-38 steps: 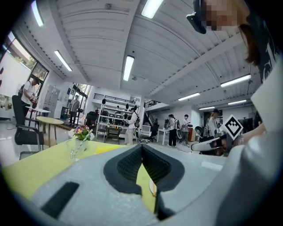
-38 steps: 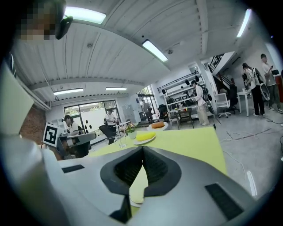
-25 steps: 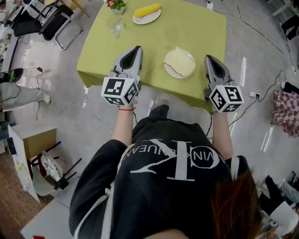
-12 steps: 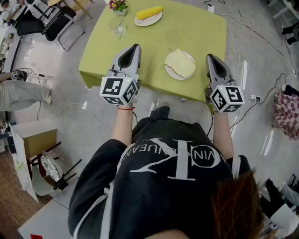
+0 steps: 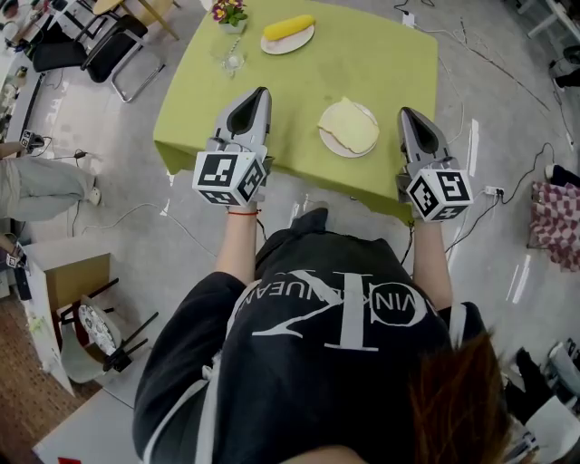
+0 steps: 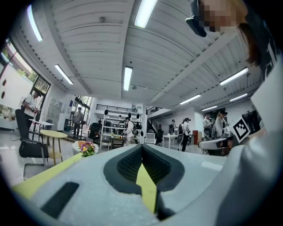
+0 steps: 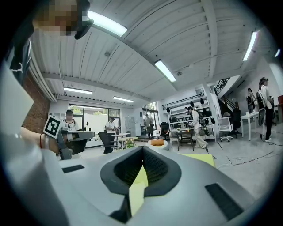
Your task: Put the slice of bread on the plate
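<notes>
A pale slice of bread point(image 5: 350, 123) lies on a white plate point(image 5: 328, 141) near the front edge of the green table point(image 5: 381, 54). My left gripper point(image 5: 261, 91) hovers over the table to the left of the plate, its jaws shut and empty. My right gripper point(image 5: 404, 111) sits just right of the plate, also shut with nothing in it. In the left gripper view the jaws point(image 6: 142, 146) meet at their tips. The same shows in the right gripper view point(image 7: 142, 148). Neither gripper touches the bread.
At the table's far side stand a second plate point(image 5: 288, 41) with a yellow food item point(image 5: 288, 25), a glass point(image 5: 230, 56) and a small pot of flowers point(image 5: 228, 11). Chairs point(image 5: 100, 45) stand at the upper left. Cables run over the floor at the right.
</notes>
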### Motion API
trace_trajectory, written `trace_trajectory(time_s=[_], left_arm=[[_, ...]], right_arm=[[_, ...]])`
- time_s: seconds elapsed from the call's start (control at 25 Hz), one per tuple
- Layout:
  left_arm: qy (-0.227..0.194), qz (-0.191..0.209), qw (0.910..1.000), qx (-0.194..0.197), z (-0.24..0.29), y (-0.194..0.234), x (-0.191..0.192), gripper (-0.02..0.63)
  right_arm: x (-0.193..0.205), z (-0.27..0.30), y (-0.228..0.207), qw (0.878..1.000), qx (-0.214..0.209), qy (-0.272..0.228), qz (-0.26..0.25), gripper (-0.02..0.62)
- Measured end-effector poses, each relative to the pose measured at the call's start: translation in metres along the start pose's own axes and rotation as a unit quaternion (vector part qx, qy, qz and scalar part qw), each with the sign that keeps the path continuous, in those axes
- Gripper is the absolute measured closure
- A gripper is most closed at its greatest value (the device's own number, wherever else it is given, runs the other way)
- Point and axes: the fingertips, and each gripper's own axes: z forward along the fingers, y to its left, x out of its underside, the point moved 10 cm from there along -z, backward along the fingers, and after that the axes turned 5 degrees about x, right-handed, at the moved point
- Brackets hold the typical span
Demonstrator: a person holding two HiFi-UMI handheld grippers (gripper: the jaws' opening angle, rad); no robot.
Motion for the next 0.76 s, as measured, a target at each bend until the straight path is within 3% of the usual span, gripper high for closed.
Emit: trace_trajectory(time_s=[0.76], left_arm=[[0.001,-0.005,1.0,-0.008,-0.005,0.013,0.0,0.595]], right_arm=[[0.006,0.006,0.008,1.0,-0.004,0.007,0.009,0.594]])
